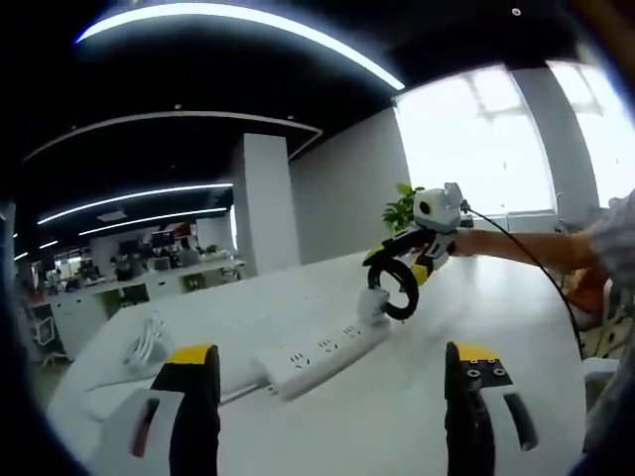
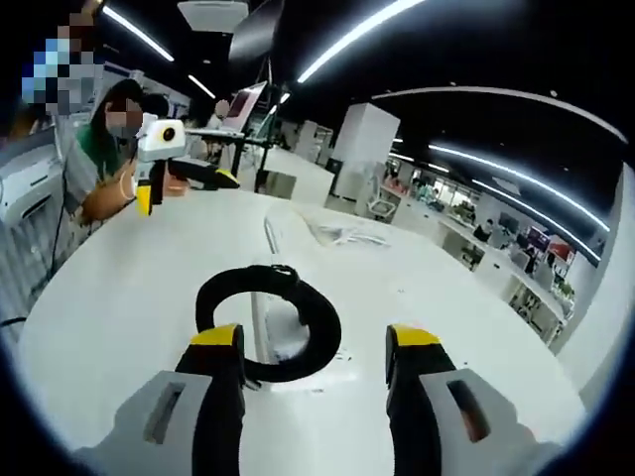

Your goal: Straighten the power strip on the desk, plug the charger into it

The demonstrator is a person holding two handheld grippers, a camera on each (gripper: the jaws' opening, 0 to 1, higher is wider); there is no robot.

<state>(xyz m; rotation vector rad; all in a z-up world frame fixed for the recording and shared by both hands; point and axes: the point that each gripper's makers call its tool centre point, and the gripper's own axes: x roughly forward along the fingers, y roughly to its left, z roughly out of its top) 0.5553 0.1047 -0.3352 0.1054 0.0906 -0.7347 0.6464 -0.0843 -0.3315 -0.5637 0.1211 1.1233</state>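
The power strip (image 1: pixel 319 355) lies flat on the white desk (image 1: pixel 476 317), running diagonally in the left gripper view, its sockets facing up and a thin lead leaving its near end. At its far end a coiled black cable (image 1: pixel 395 286) loops up from a small white charger (image 1: pixel 372 305) that sits on or just above the strip; whether the charger's pins are seated cannot be told.

The left gripper (image 1: pixel 335 389) hovers on the near side of the power strip, apart from it, its yellow-tipped jaws spread wide with nothing between them.

The right gripper (image 1: pixel 409 266) reaches in over the strip's far end, held by a hand (image 1: pixel 466 241) on an outstretched forearm that comes from beyond the strip, roughly level with the desk. In the right gripper view the right gripper (image 2: pixel 316 342) has its jaws well parted; the black cable (image 2: pixel 268 319) loop and the charger (image 2: pixel 283 332) lie between and just ahead of them, over the strip, but whether the jaws grip either cannot be told.

A loose bundle of white cord (image 1: pixel 147 342) rests on the desk well away from the strip's near end.
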